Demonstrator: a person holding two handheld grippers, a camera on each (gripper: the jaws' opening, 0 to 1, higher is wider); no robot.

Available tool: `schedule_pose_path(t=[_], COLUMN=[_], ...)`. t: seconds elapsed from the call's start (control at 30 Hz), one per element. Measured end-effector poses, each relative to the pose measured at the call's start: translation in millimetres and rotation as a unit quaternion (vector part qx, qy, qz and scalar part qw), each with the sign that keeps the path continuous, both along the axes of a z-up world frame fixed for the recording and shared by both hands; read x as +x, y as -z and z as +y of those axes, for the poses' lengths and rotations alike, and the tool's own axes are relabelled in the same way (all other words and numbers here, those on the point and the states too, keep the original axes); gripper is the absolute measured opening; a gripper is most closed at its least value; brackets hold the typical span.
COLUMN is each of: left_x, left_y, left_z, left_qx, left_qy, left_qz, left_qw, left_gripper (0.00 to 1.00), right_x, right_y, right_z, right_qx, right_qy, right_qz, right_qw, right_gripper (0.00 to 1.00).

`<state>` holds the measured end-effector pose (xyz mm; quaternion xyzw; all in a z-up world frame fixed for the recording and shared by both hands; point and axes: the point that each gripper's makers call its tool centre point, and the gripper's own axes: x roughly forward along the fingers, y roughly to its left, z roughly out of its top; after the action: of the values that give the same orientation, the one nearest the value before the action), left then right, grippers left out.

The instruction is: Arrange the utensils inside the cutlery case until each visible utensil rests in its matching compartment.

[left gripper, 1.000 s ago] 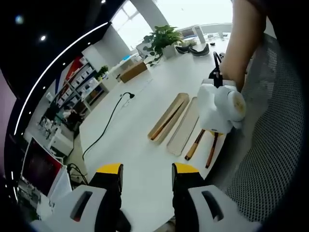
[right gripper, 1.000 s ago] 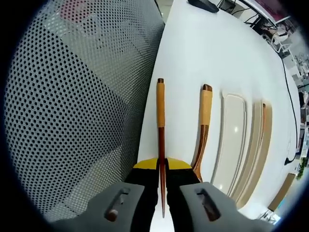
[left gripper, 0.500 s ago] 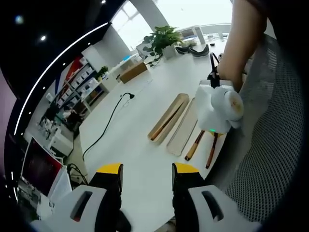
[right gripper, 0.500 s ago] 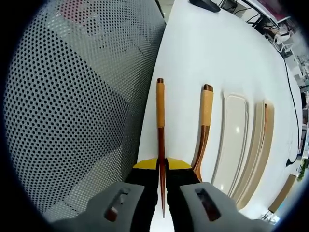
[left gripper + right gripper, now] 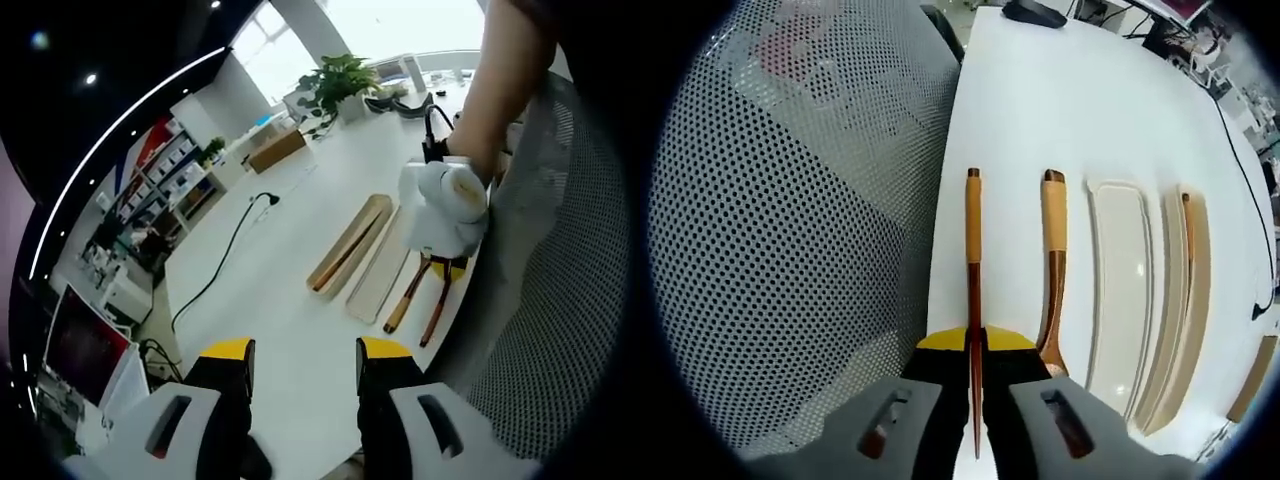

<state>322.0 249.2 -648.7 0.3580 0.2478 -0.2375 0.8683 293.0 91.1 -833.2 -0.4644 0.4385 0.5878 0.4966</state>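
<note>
Right gripper view: claw (image 5: 975, 345) hides the pinched chopstick's (image 5: 973, 260) middle.

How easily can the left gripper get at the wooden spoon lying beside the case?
Probably not easily now. The left gripper is open and far back from the wooden spoon, and the right gripper, shut on the chopsticks, sits right beside the spoon.

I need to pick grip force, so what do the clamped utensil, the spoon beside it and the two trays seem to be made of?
The clamped utensil, held by the right gripper, looks like dark polished wood with a tan wrapped handle. The spoon shows the same reddish sheen and tan wrap. The pale tray looks smooth and glossy, perhaps plastic. The tan tray looks like matte light wood or bamboo; grain is unclear.
</note>
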Motion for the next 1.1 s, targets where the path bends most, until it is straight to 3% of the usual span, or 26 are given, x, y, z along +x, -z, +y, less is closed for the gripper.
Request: schedule_pose_path(t=[0.47,0.77,1.1], left_x=[0.2,-0.3,-0.6], left_y=[0.2,1.0,1.1], left_z=[0.4,-0.1,-0.7], left_qx=[0.0,0.002,0.001], left_qy=[0.0,0.002,0.003], left_qz=[0.001,0.002,0.003], left_qw=[1.0,1.0,1.0], left_gripper=[0.41,0.41,0.41], right_x=[8.5,18.8,58.4], right_y=[-13.3,-25.0,-58.1], right_z=[4.6,-0.1,-7.9], right_qx=[0.028,0.027,0.044], right_qy=[0.021,0.031,0.066], right_qz=[0.007,0.0,-0.034], right_qw=[0.9994,0.9991,0.9963], right_gripper=[0.0,0.0,0.0])
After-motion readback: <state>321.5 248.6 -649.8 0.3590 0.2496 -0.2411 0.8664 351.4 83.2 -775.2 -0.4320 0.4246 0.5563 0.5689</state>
